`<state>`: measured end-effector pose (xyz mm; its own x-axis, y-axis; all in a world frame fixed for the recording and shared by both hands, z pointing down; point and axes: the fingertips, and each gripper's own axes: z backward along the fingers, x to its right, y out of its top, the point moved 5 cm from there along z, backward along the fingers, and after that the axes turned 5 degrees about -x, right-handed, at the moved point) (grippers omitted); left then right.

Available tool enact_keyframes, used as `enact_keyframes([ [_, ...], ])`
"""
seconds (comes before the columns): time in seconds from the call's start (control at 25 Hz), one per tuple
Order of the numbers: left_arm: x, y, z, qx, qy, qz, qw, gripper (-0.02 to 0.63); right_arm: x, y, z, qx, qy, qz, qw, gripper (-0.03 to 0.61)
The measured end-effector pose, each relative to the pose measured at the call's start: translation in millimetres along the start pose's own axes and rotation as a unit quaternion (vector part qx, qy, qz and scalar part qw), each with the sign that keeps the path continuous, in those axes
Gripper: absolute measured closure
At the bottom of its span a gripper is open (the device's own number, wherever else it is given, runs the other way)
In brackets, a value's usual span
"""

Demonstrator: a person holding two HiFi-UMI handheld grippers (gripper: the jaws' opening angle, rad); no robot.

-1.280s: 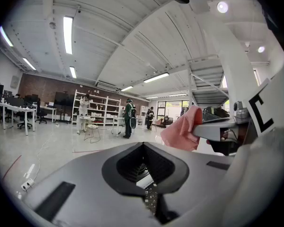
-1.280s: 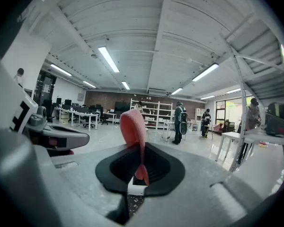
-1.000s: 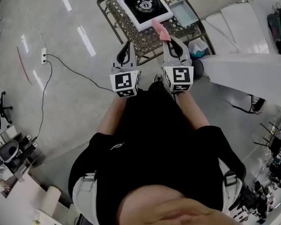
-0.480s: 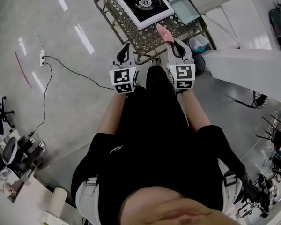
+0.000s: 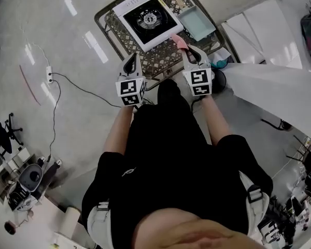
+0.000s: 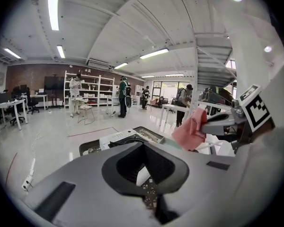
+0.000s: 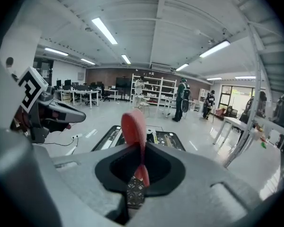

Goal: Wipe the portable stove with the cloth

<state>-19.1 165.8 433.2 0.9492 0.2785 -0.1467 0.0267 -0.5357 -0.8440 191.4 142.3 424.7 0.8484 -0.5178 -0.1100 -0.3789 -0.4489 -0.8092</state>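
Note:
The portable stove [image 5: 147, 18], white with a black top and a round burner, sits on a metal lattice table [image 5: 166, 58]. My right gripper [image 5: 189, 49] is shut on a pink cloth [image 5: 177, 40] and is held above the table's near edge, short of the stove. In the right gripper view the cloth [image 7: 134, 126] sticks up from between the jaws. My left gripper [image 5: 132, 56] is shut and holds nothing, level with the right one at the table's near left edge. The left gripper view shows the stove [image 6: 117, 137] ahead and the cloth [image 6: 191, 129] to the right.
A light blue tray [image 5: 197, 22] lies on the table right of the stove. A power strip [image 5: 49, 74] and its cable [image 5: 83, 86] lie on the floor at the left. White tables [image 5: 269, 51] stand at the right. People and shelves [image 6: 92, 91] stand far off.
Both grippers have moved closer to the table's near edge, and the stove now sits lower and more central in the head view. The cloth stays in the right gripper.

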Motion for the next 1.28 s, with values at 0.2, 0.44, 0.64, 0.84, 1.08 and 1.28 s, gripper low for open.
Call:
enact_keyframes([
  [0.2, 12.2, 13.9, -47.5, -0.029, 0.012, 0.000, 0.9995, 0.614, 49.1, -2.7, -37.2, -0.015, 0.014, 0.004, 1.000, 0.554],
  [0.44, 19.2, 9.8, -89.4, -0.065, 0.019, -0.018, 0.9976, 0.614, 93.1, -20.3, -82.4, -0.029, 0.030, 0.020, 0.999, 0.554],
  [0.64, 7.7, 1.1, -108.4, -0.075, 0.059, 0.003, 0.9954, 0.614, 112.9, -36.7, -118.1, -0.046, 0.020, 0.049, 0.998, 0.551],
  [0.84, -7.4, -7.5, -118.8, -0.077, 0.085, 0.047, 0.9923, 0.614, 107.8, -61.6, -149.5, -0.080, 0.044, 0.076, 0.993, 0.548],
  [1.08, -14.0, -24.0, -122.3, -0.088, 0.094, 0.062, 0.9897, 0.614, 90.2, -85.5, -176.1, -0.113, 0.071, 0.090, 0.987, 0.546],
  [1.28, -17.1, -36.1, -120.9, -0.095, 0.096, 0.075, 0.9881, 0.614, 76.1, -87.7, -185.9, -0.117, 0.082, 0.094, 0.985, 0.546],
])
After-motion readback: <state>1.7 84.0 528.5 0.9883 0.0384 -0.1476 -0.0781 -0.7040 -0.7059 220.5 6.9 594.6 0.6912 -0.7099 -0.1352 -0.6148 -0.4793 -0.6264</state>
